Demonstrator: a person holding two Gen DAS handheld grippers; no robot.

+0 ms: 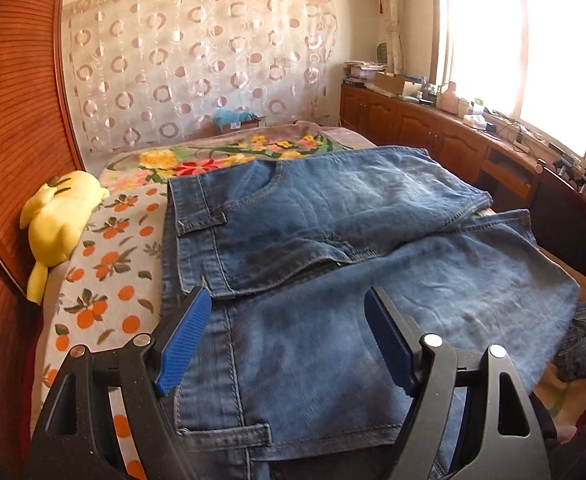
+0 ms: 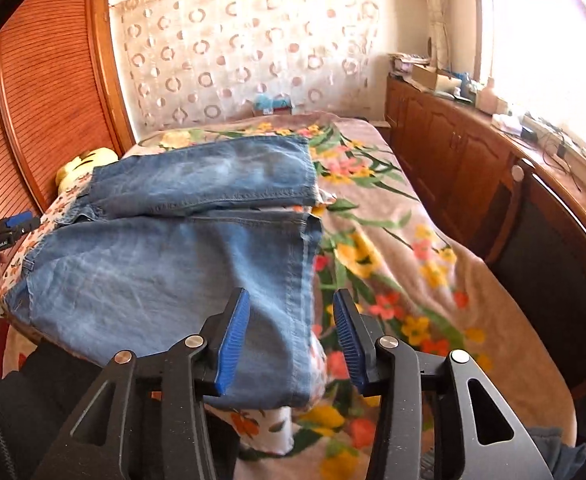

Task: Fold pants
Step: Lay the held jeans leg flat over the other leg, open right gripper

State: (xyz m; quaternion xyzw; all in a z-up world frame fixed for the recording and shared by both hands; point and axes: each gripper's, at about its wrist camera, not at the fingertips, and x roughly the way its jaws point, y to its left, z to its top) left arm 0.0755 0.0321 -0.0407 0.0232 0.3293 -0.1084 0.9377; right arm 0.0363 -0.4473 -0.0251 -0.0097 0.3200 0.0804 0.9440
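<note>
A bed (image 2: 433, 240) under a flowered blanket (image 2: 381, 216) carries the blue denim pants (image 2: 165, 264), which lie spread across it with the legs folded back over the upper part, the waistband toward the side where a yellow plush toy (image 1: 59, 216) leans against the slatted wooden wall. The left tool (image 1: 285, 344) hangs just over the waistband end with its blue pads wide apart and nothing clamped between them. The right tool (image 2: 291, 342) sits at the folded edge nearest it, jaws partly apart, denim lying between the pads (image 2: 235, 340) without being pinched.
</note>
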